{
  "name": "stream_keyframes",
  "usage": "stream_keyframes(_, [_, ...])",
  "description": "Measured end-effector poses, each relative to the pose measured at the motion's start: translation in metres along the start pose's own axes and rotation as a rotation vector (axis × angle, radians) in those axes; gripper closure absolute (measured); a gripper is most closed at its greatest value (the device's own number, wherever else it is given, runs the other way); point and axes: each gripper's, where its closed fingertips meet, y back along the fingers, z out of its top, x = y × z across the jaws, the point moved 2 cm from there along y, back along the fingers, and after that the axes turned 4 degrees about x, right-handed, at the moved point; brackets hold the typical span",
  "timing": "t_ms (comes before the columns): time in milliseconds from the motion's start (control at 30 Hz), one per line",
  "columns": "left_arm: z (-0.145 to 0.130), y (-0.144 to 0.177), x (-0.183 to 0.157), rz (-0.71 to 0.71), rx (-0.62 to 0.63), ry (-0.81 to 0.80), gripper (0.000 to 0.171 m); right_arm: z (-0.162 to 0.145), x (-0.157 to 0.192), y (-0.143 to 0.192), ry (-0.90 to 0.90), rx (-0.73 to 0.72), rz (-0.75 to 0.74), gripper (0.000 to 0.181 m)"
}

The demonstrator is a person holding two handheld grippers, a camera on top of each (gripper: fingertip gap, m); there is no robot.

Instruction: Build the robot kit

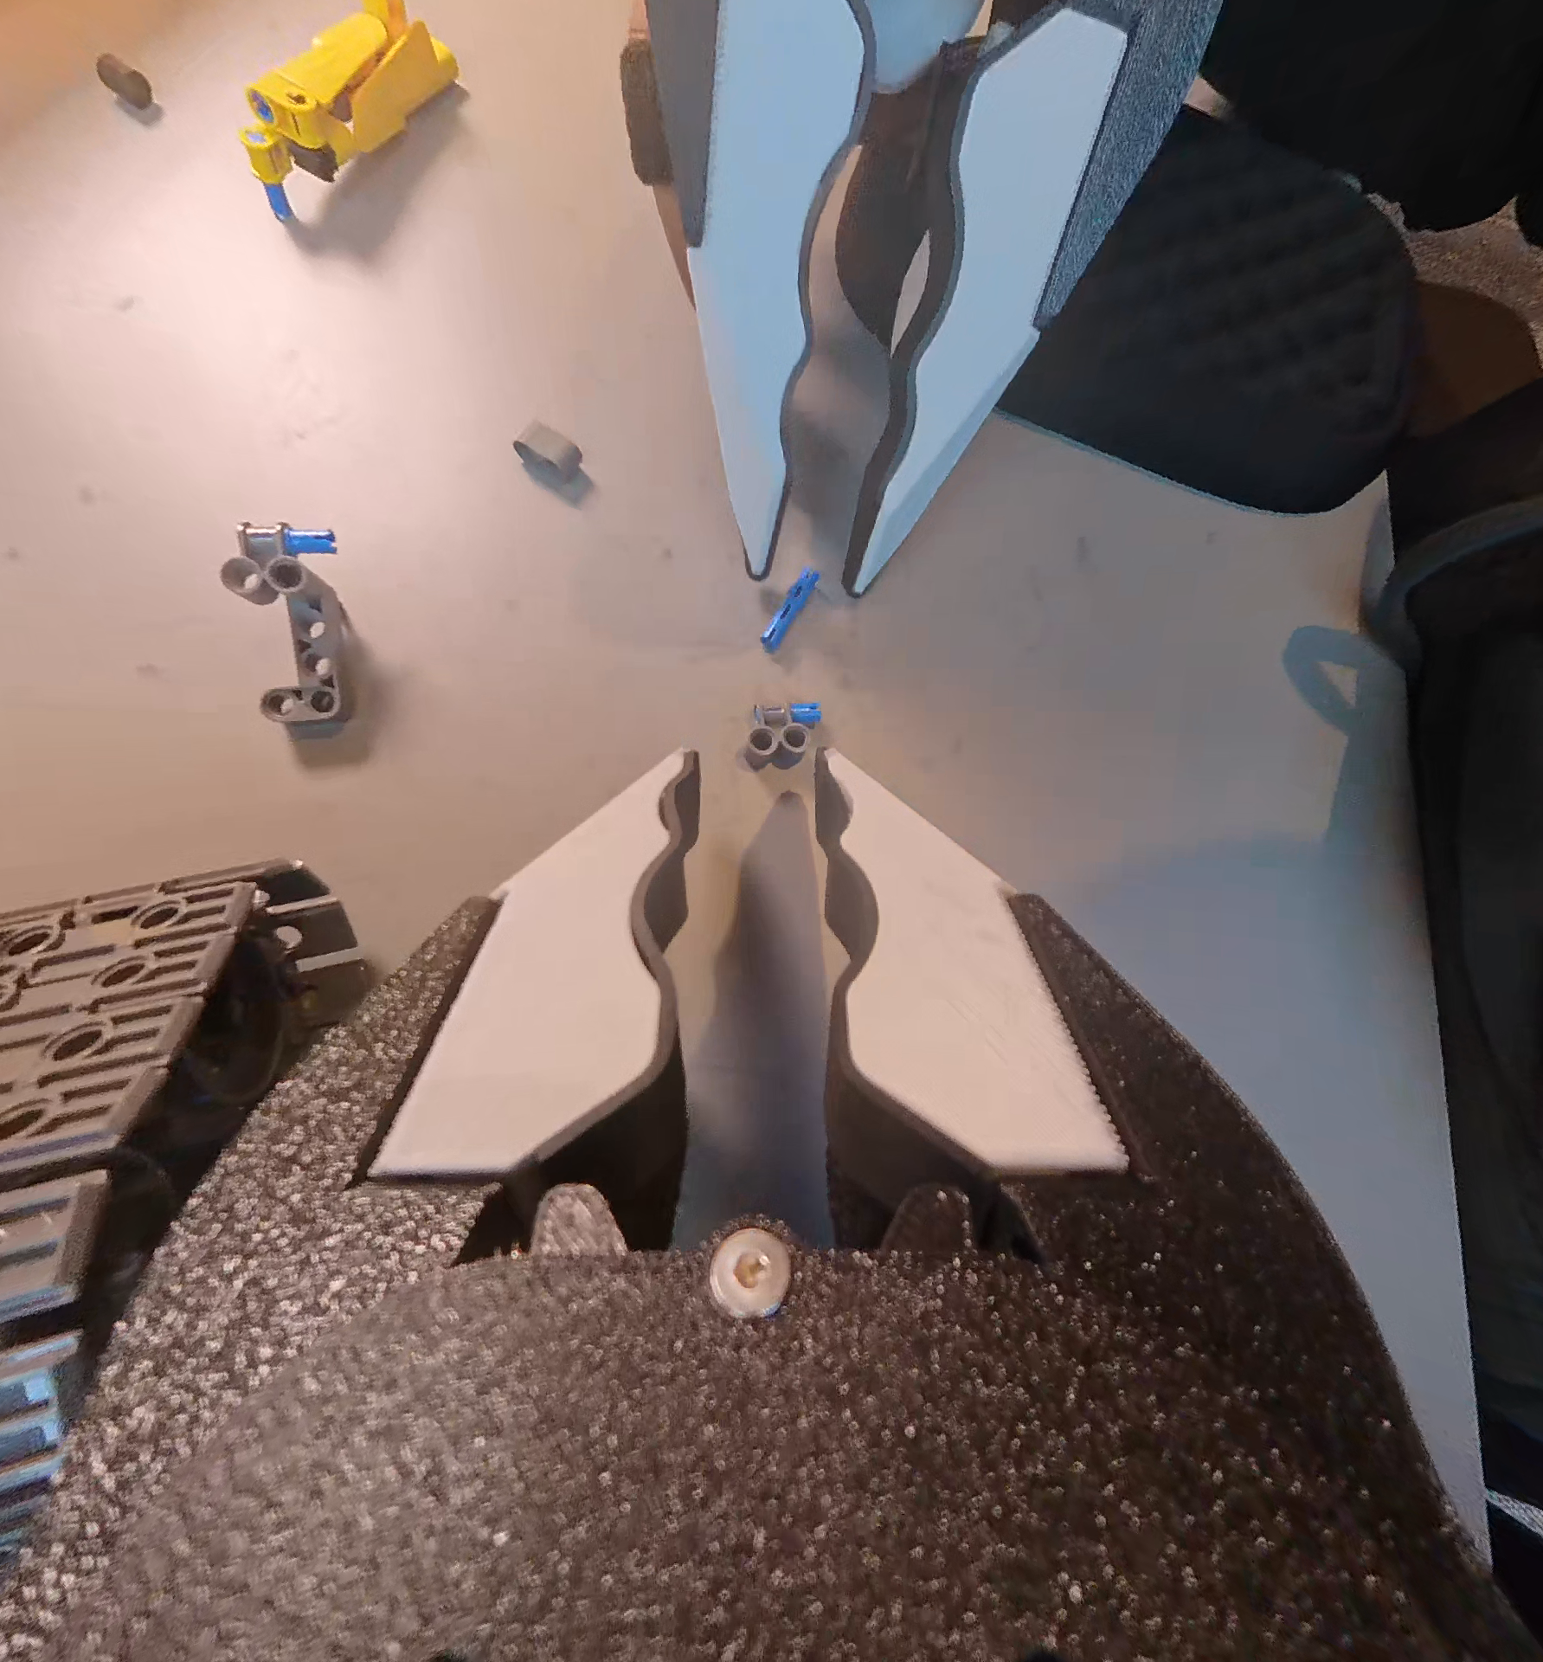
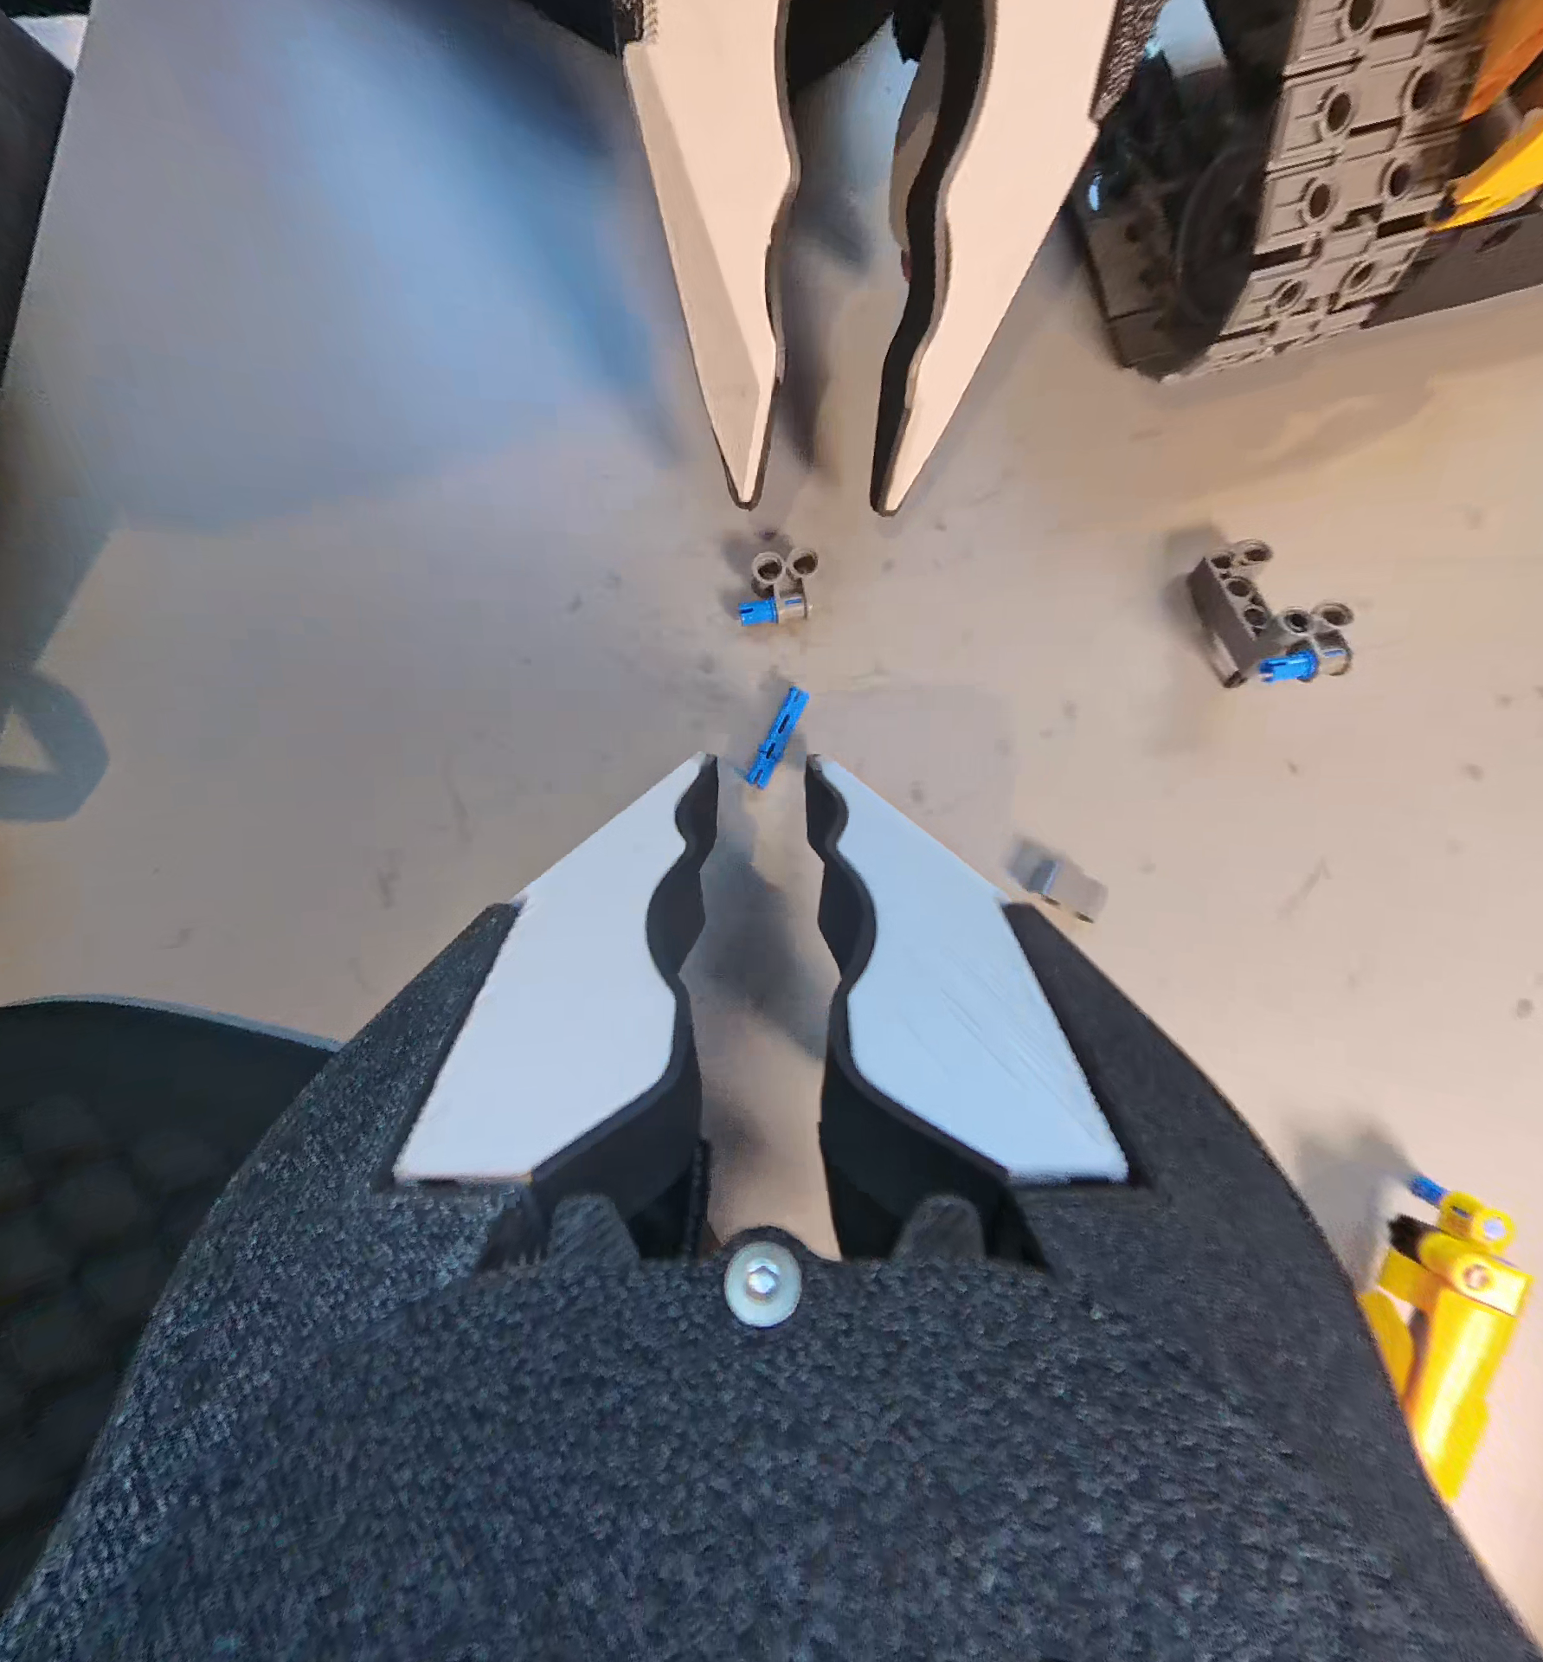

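Currently we hold both grippers low over the pale table [image 1: 210, 360], tips facing each other, nothing in either.

- Left gripper [image 1: 757, 760]: jaws parted to a moderate gap, empty. Just beyond its tips sits a small grey connector [image 1: 778, 733] with a blue peg pushed in on its right side. It lies on the table in line with the gap, near the tips. We cannot tell if it touches them.
- Right gripper [image 2: 760, 763]: jaws likewise partly open, empty. A loose blue pin [image 2: 775, 736] lies flat and slanted at the mouth of the gap, closer to the left finger. We cannot confirm contact.
- Pin and connector lie near each other between the two sets of tips, apart, not joined.

Around, in the left wrist view:
- Grey angled beam [image 1: 300, 629] with its own connector and blue peg, well to the left.
- Small grey sleeve [image 1: 552, 447], far left of the pin.
- Yellow assembly [image 1: 345, 90] at far left, with a dark stub [image 1: 123, 79] beside it.
- Black tracked model [image 1: 75, 1034] at near left, beside the left gripper's body.
- Black mesh chair [image 1: 1244, 315] off the table's right edge.
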Motion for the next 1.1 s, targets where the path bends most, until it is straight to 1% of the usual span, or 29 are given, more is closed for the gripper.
stream_keyframes(233, [0.004, 0.002, 0.001, 0.024, -0.025, -0.017, 0.151, 0.000, 0.003, -0.002, -0.033, -0.015, 0.042, 0.176])
stream_keyframes(333, [0.009, 0.002, 0.000, 0.057, -0.042, -0.061, 0.153, 0.001, 0.001, -0.002, -0.023, -0.017, 0.023, 0.177])
stream_keyframes(400, [0.013, 0.001, -0.005, 0.060, -0.055, -0.101, 0.153, 0.004, -0.001, -0.001, -0.024, -0.043, 0.016, 0.177])
stream_keyframes(567, [0.014, -0.007, -0.015, 0.079, -0.021, -0.200, 0.154, 0.019, 0.000, 0.005, -0.014, -0.126, 0.008, 0.177])
stream_keyframes(600, [0.015, -0.008, -0.016, 0.086, -0.021, -0.211, 0.157, 0.021, 0.001, 0.006, -0.010, -0.137, 0.011, 0.177])
stream_keyframes(667, [0.016, -0.010, -0.018, 0.083, -0.022, -0.226, 0.168, 0.024, 0.003, 0.007, 0.002, -0.157, 0.012, 0.177])
stream_keyframes(833, [0.015, -0.012, -0.018, 0.087, -0.011, -0.234, 0.168, 0.031, 0.004, 0.013, 0.014, -0.207, 0.012, 0.177])
stream_keyframes(1000, [0.020, -0.007, -0.017, 0.087, -0.052, -0.225, 0.168, 0.035, 0.002, 0.019, 0.015, -0.250, -0.001, 0.177])
stream_keyframes(1100, [0.026, -0.002, -0.015, 0.089, -0.105, -0.216, 0.168, 0.041, 0.000, 0.025, 0.024, -0.314, -0.019, 0.176])
